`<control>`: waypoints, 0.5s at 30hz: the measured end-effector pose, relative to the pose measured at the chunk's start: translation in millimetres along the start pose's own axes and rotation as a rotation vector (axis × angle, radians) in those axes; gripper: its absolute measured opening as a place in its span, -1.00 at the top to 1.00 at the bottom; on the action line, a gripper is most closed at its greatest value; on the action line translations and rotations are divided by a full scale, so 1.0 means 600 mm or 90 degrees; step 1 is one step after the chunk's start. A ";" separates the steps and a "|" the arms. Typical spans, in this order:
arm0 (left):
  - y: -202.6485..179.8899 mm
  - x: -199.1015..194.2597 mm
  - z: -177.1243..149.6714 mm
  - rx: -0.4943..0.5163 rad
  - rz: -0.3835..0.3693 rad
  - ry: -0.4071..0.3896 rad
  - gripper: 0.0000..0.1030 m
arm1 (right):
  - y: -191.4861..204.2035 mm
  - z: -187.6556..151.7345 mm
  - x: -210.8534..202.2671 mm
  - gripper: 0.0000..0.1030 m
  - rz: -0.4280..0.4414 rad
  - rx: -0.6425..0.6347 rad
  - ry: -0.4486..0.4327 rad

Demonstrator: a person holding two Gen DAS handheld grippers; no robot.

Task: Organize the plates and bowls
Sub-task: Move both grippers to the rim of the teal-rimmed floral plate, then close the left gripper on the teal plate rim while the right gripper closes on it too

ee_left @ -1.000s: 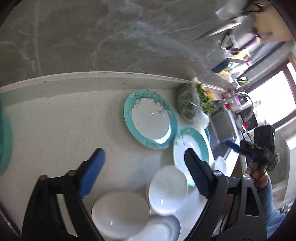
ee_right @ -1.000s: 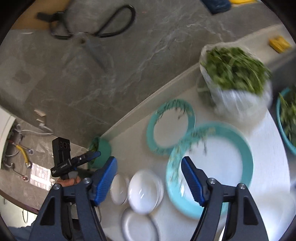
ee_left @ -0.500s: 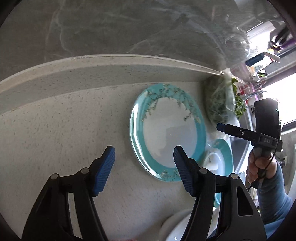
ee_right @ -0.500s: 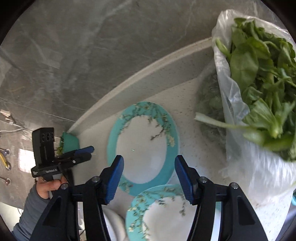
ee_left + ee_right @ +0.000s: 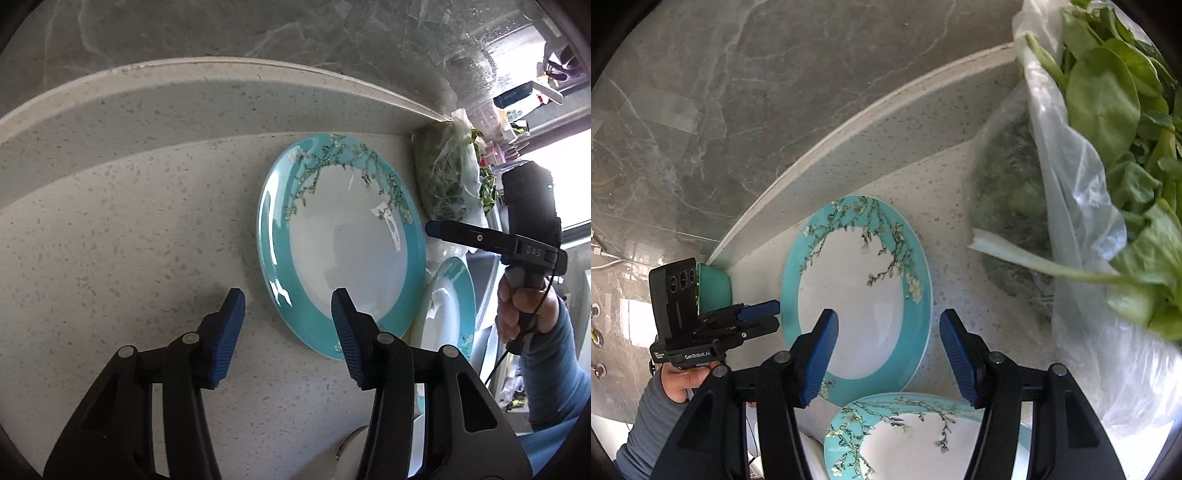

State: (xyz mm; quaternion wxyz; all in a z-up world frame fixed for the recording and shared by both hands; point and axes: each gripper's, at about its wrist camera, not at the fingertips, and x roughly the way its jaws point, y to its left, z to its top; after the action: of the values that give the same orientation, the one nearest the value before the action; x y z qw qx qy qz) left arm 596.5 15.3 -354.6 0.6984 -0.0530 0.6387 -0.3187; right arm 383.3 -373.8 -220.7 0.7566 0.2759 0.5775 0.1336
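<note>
A teal-rimmed plate with a blossom pattern [image 5: 343,251] lies flat on the speckled counter; it also shows in the right wrist view [image 5: 860,291]. My left gripper [image 5: 286,306] is open at the plate's left edge, its jaws on either side of the rim. My right gripper [image 5: 886,328] is open at the plate's opposite edge, straddling the rim. A second teal-rimmed plate [image 5: 452,306] lies beside the first and shows below it in the right wrist view [image 5: 905,435]. White bowls [image 5: 354,443] peek out low behind my left gripper.
A plastic bag of leafy greens [image 5: 1100,192] stands right of the plates, also in the left wrist view [image 5: 447,177]. A green bowl [image 5: 714,291] sits by the backsplash. A raised counter ledge [image 5: 147,99] and a grey marble wall [image 5: 258,29] run behind.
Both grippers have moved in closer to the first plate from opposite sides and now straddle its edges. The jaws of both have narrowed slightly but stay open.
</note>
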 end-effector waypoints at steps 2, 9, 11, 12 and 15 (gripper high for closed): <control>-0.003 0.006 -0.001 0.000 -0.002 0.005 0.11 | 0.000 0.002 0.006 -0.19 -0.002 0.002 0.002; -0.009 0.014 -0.001 0.002 -0.010 0.015 0.11 | 0.006 0.004 0.027 -0.14 -0.003 -0.004 0.020; -0.009 0.014 0.000 0.002 -0.005 0.014 0.11 | 0.005 0.006 0.034 -0.13 -0.003 0.002 0.023; -0.011 0.015 0.001 0.004 -0.004 0.015 0.11 | 0.007 0.006 0.036 -0.13 -0.003 0.003 0.024; -0.013 0.016 0.004 0.003 -0.006 0.017 0.11 | 0.010 0.009 0.045 -0.10 -0.001 0.003 0.027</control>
State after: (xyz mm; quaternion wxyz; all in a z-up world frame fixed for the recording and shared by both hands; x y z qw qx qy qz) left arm 595.7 3.5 -359.0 0.6886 -0.0500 0.6466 -0.3244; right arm 397.1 -356.2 -237.7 0.7439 0.2744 0.5937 0.1374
